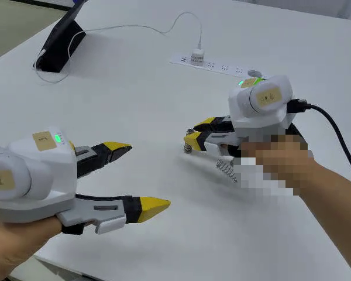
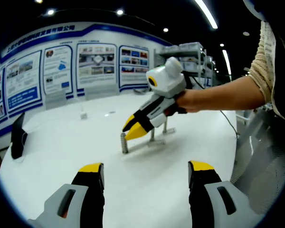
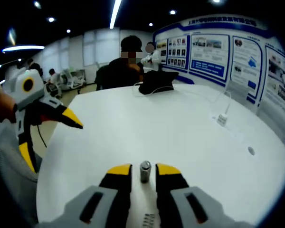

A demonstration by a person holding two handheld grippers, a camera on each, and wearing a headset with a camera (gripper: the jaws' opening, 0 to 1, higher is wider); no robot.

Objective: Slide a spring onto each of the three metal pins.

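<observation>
left gripper (image 1: 147, 174): jaws wide apart, holding nothing, hovering over bare table (image 1: 164, 246), well apart from the work.
right gripper (image 1: 193, 133): low at the table, jaws narrow, tips either side of the near pin (image 3: 145, 171). A thin gap shows on each side, so it looks not clamped.
near pin: upright, surface looks ribbed. It may already carry a spring, cannot tell.
other pins: middle pin (image 2: 152, 137) and far pin (image 2: 165, 126) stand upright just behind the right gripper's tips, close together in a row.
loose spring (image 1: 225, 168): lies flat on the table just beside the right gripper, under its body, on no pin.
stage (judged): one pin being worked, at least one spring not yet fitted.
risk 1: the pins are slim, and whether they are fixed to the table cannot be told. A sideways nudge from the narrow tips could tip the near pin.
risk 2: the pins crowd together, so a swing of the gripper body could knock the middle or far pin.
risk 3: the loose spring is round and sits under the hand. A brush could roll it away.
risk 4: closing off-centre on a spring may squash it or make it pop out.
risk 5: the left gripper is too far off to steady a tilting pin.
</observation>
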